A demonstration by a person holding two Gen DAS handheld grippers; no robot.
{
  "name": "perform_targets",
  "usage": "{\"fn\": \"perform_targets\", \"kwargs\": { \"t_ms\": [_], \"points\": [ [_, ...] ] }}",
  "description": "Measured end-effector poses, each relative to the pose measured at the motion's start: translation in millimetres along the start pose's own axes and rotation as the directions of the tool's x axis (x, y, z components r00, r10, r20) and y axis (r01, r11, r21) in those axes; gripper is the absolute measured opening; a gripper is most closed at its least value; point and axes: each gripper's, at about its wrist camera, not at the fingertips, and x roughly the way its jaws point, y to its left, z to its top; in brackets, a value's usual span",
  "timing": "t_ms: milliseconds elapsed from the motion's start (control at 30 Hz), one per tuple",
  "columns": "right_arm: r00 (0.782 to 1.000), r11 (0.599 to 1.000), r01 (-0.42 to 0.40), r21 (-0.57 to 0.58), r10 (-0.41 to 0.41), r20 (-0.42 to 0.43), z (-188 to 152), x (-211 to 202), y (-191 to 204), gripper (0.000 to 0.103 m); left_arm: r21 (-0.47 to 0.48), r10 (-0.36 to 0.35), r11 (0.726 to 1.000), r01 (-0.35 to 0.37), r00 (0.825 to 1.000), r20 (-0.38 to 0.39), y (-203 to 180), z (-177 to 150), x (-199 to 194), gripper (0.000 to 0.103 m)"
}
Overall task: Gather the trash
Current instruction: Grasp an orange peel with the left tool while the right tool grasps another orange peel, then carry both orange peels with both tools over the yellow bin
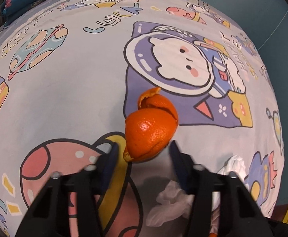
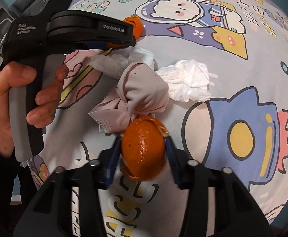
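The right gripper (image 2: 144, 150) pinched an orange peel (image 2: 143, 148) just above the bed (image 2: 232, 167). The left gripper (image 1: 143, 148) held another peel (image 1: 151, 132), though its jaws looked wide, so closing firmly seemed wise. Tissues (image 2: 185, 81) and a crumpled mask (image 2: 142, 90) lay nearby; no bin showed.

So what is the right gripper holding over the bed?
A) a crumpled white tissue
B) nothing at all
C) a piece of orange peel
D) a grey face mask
C: in the right wrist view the right gripper has its two fingers pressed against a piece of orange peel, while the tissue lies apart on the bedsheet.
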Motion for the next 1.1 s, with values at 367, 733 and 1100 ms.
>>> {"fn": "perform_targets", "kwargs": {
  "t_ms": [367,733,1100],
  "points": [
    [0.998,0.999,-0.006,-0.036,0.008,0.062,1,-1,22,0.031,-0.025,-0.043,0.999,0.044,0.999,0.034,11,-3,-15,0.028],
    [0.995,0.995,-0.04,-0.093,0.048,0.088,10,-5,58,0.031,-0.092,-0.084,0.991,0.093,0.991,0.099,48,-12,-56,0.027],
    [0.992,0.996,-0.054,-0.065,0.061,0.109,-20,-50,52,0.031,-0.134,-0.09,0.985,0.108,0.987,0.132,73,-51,-99,0.026]
  ]
}}
